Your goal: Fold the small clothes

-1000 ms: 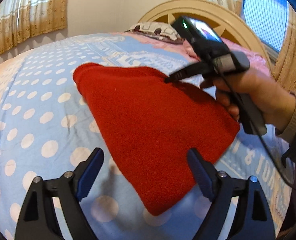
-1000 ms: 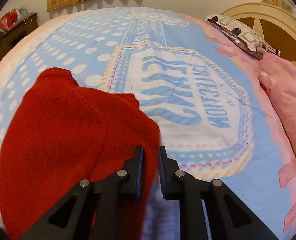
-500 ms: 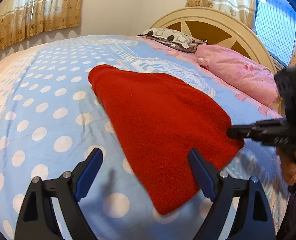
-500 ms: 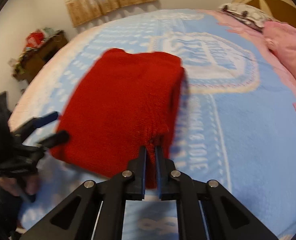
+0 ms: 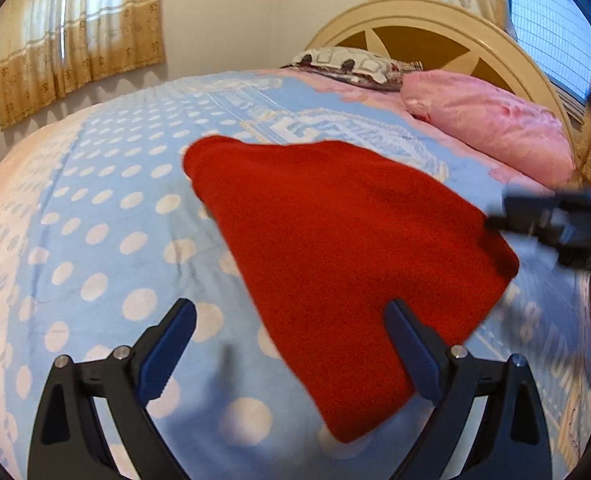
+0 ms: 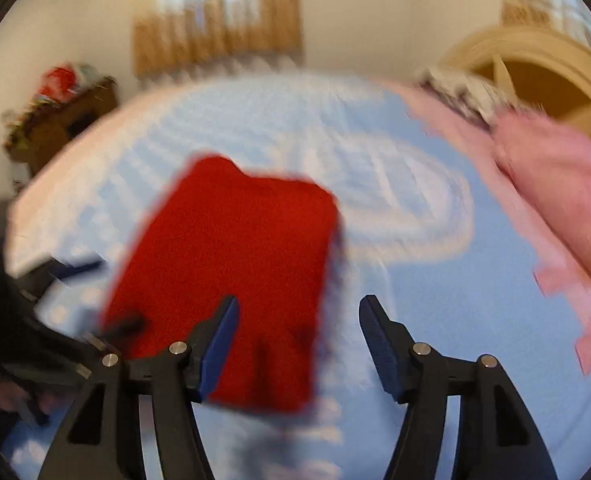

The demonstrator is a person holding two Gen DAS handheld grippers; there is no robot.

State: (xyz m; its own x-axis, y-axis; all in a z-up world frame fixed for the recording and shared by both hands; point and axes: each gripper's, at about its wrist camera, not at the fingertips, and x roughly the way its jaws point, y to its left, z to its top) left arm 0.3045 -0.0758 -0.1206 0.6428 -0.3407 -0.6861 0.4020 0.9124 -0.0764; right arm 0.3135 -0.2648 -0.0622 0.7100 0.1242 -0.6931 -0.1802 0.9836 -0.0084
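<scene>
A folded red garment [image 5: 347, 264] lies flat on the blue dotted bedcover [image 5: 95, 220]. My left gripper [image 5: 287, 320] hovers over its near corner. Its jaws are wide and still opening, and the pads touch nothing. The right gripper [image 5: 503, 216] shows blurred at the cloth's right corner in the left wrist view. In the blurred right wrist view the red garment [image 6: 235, 256] lies below my right gripper [image 6: 299, 308]. Those jaws are opening, with the cloth's near edge beneath them and not pinched. The left gripper [image 6: 103, 296] appears at the garment's left edge.
A pink pillow [image 5: 491, 128] and a patterned pillow [image 5: 347, 64] lie against the cream headboard [image 5: 435, 28] at the far right. A window [image 5: 551, 28] is beyond it. A cluttered wooden cabinet [image 6: 59, 112] stands past the bed's far left corner.
The right gripper, shut on the garment's edge, drew it over to the near right, then let go and opened as it backed off. The left jaws widened a little.
</scene>
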